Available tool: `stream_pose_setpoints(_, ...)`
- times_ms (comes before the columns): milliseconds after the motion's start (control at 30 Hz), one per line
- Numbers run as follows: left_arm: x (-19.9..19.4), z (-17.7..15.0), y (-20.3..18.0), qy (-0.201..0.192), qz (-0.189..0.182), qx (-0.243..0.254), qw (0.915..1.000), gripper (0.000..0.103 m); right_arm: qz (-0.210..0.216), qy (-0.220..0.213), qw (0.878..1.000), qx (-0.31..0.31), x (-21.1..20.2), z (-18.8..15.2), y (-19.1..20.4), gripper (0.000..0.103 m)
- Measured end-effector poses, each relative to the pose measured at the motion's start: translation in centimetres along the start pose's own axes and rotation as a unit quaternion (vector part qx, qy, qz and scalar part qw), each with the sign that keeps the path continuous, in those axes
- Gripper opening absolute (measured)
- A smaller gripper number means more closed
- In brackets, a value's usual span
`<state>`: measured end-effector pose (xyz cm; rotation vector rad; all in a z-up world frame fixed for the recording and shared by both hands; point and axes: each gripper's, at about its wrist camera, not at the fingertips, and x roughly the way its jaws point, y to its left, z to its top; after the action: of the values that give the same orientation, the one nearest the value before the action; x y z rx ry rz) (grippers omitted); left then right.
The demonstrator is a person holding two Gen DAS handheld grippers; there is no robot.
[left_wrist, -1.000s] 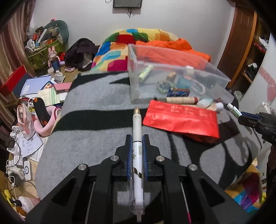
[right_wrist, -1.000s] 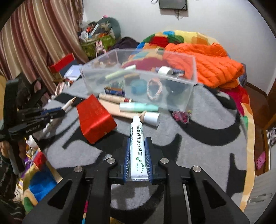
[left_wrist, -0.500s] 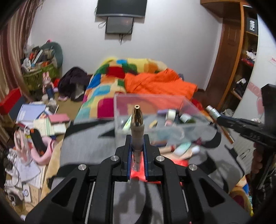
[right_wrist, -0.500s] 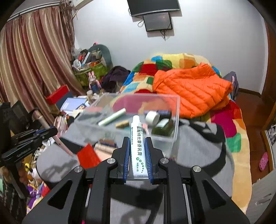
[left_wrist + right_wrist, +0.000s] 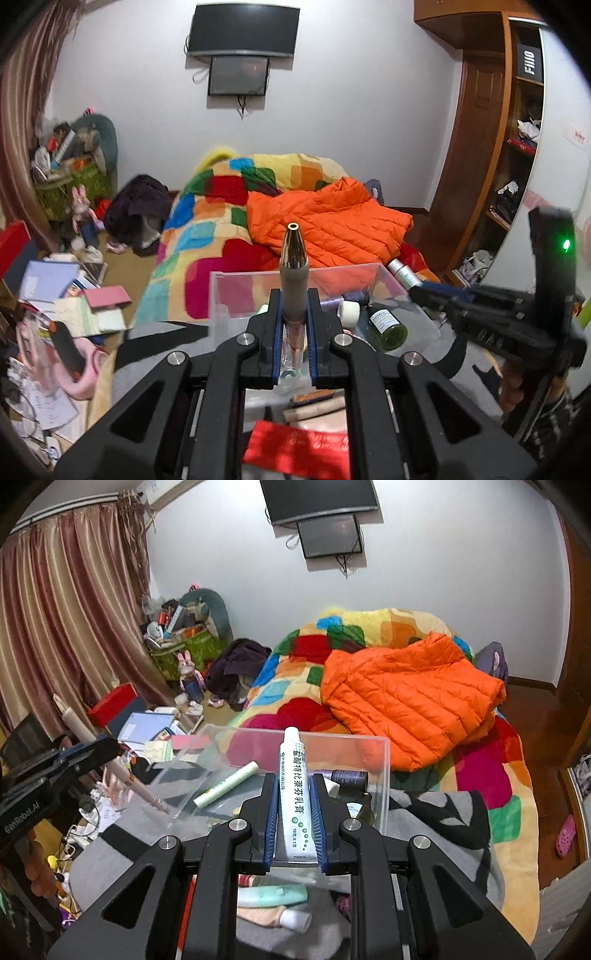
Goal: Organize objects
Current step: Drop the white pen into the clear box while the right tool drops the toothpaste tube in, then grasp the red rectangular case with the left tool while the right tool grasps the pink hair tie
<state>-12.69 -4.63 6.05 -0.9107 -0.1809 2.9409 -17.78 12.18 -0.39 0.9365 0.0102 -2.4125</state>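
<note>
Up we come: both loads have risen off the grey blanket (image 5: 443, 812) toward the clear bin (image 5: 295, 280). Our left hand-held gripper (image 5: 294, 332) clamps the pen (image 5: 293, 266), the right hand-held gripper (image 5: 297, 812) pinches the white tube (image 5: 293, 775), seemingly just short of the bin's rim. Drop-off looks next.

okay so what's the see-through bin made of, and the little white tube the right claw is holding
The bin looks like clear rigid plastic: you see the bedding through its straight, glossy walls. The white tube in the right claw seems soft plastic or laminate, smooth and printed with green text; which one is unclear.
</note>
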Motion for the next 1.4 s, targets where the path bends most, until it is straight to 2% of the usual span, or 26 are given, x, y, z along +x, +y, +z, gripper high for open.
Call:
stream_pose_setpoints(133, 3.0, 0.2, 1.0, 0.027, -0.007, -0.030, 0.9992, 0.010, -0.007, 0.033, 0.999, -0.006, 2.6, -0.6, -0.2, 0.016)
stream_pose_setpoints(267, 5.7, -0.2, 1.5, 0.063, -0.032, -0.053, 0.9961, 0.010, -0.006, 0.066, 0.998, -0.007, 5.0, -1.5, -0.4, 0.016)
stream_pose_setpoints(467, 8.3, -1.2, 2.2, 0.108, -0.057, -0.071, 0.9900, 0.010, -0.012, 0.080, 0.996, -0.023, 6.2, -1.8, 0.1, 0.016)
stream_pose_setpoints(733, 8.2, -1.8, 2.3, 0.122, -0.041, -0.055, 0.9902, 0.014, -0.010, 0.082, 0.996, -0.021, 5.3, -1.9, 0.2, 0.018)
stream_pose_setpoints(800, 7.9, -1.7, 2.2, 0.122, -0.034, -0.051, 0.9906, 0.027, -0.009, 0.080, 0.997, -0.019, 4.6, -1.8, 0.1, 0.022)
stream_pose_setpoints(867, 7.3, -1.6, 2.2, 0.115, -0.021, -0.050, 0.9919, 0.048, -0.011, 0.074, 0.997, -0.020, 3.8, -1.8, 0.0, 0.027)
stream_pose_setpoints(900, 6.9, -1.4, 2.2, 0.108, -0.013, -0.048, 0.9929, 0.052, -0.011, 0.070, 0.997, -0.021, 3.3, -1.8, -0.1, 0.028)
stream_pose_setpoints(1033, 5.3, -0.6, 2.1, 0.088, 0.002, -0.032, 0.9956, 0.058, -0.020, 0.051, 0.998, -0.023, 1.2, -2.0, -0.7, 0.034)
stream_pose_setpoints(1100, 4.4, -0.4, 2.0, 0.078, 0.009, -0.027, 0.9965, 0.065, -0.025, 0.042, 0.999, -0.020, 0.2, -2.1, -1.1, 0.037)
stream_pose_setpoints(1200, 3.2, -0.3, 1.8, 0.067, 0.016, -0.017, 0.9975, 0.067, -0.040, 0.032, 0.999, -0.017, -0.9, -2.2, -2.0, 0.040)
stream_pose_setpoints(1400, 1.2, -2.2, 0.3, 0.065, 0.024, 0.009, 0.9976, 0.081, -0.067, 0.042, 0.997, 0.001, -1.8, -3.7, -4.3, 0.043)
